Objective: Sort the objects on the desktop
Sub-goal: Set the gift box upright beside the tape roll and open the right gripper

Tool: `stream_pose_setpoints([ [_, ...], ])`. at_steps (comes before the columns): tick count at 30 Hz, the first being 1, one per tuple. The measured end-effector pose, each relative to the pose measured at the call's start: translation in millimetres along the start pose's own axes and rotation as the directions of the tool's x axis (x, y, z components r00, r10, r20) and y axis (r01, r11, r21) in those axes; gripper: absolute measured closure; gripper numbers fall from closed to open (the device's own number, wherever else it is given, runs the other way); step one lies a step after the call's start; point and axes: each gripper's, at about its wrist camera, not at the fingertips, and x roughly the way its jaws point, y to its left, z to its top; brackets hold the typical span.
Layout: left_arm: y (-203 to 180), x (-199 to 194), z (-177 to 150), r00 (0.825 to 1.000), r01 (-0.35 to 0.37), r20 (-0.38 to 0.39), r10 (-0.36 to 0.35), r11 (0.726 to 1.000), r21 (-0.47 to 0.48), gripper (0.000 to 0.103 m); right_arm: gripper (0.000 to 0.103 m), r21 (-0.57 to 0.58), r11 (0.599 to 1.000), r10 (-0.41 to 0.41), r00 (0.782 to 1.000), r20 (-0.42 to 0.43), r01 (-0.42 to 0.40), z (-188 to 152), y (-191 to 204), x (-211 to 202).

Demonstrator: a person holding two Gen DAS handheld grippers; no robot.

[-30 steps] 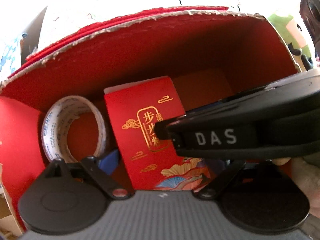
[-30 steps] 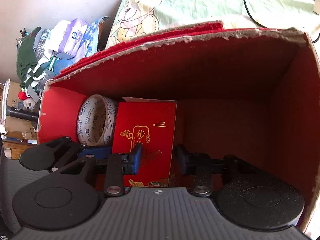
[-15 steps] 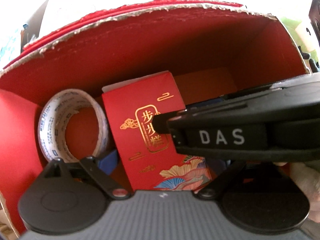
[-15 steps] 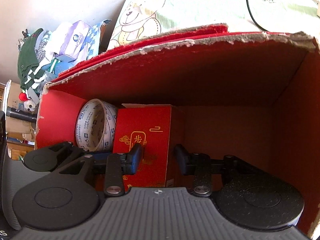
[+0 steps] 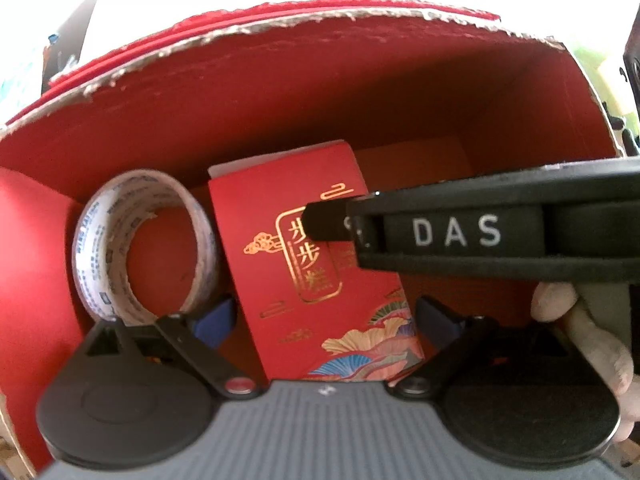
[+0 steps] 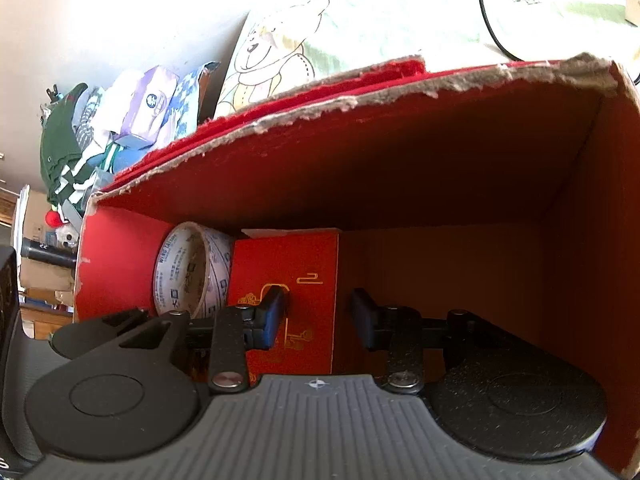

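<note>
left gripper [image 5: 324, 316]: jaws standing apart, flanking the red packet [image 5: 320, 280] without clamping it | right gripper [image 6: 318, 316]: jaws apart, hovering before the packet | red packet: standing upright inside the red box [image 6: 440, 160], leaning just beside the tape roll [image 5: 144, 248] | a hand [image 5: 588, 332] gripping the right tool

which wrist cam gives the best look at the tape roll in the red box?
Left wrist. The tape roll shows there nearly face-on, its whole ring and open core visible beside the red packet. In the right wrist view the roll appears edge-on, its lower part hidden behind the right gripper linkage.
</note>
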Motion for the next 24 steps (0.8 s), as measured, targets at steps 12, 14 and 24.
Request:
stream_pose_setpoints([
  [12, 21, 2, 8, 1.0, 0.019, 0.007, -0.019, 0.999, -0.042, 0.006, 0.062, 0.014, 1.0, -0.025, 0.996, 0.081, 0.024, 1, -2, -8],
  [14, 23, -2, 7, 1.0, 0.003, 0.022, -0.002, 0.999, -0.042, 0.006, 0.062, 0.019, 1.0, -0.01, 0.995, 0.098, 0.009, 0, -3, -10],
  [24, 8, -20, -10, 0.985, -0.131, 0.112, 0.131, 0.991, -0.004, 0.008, 0.062, -0.028, 1.0, -0.001, 0.997, 0.083, 0.004, -1, 6, -6],
])
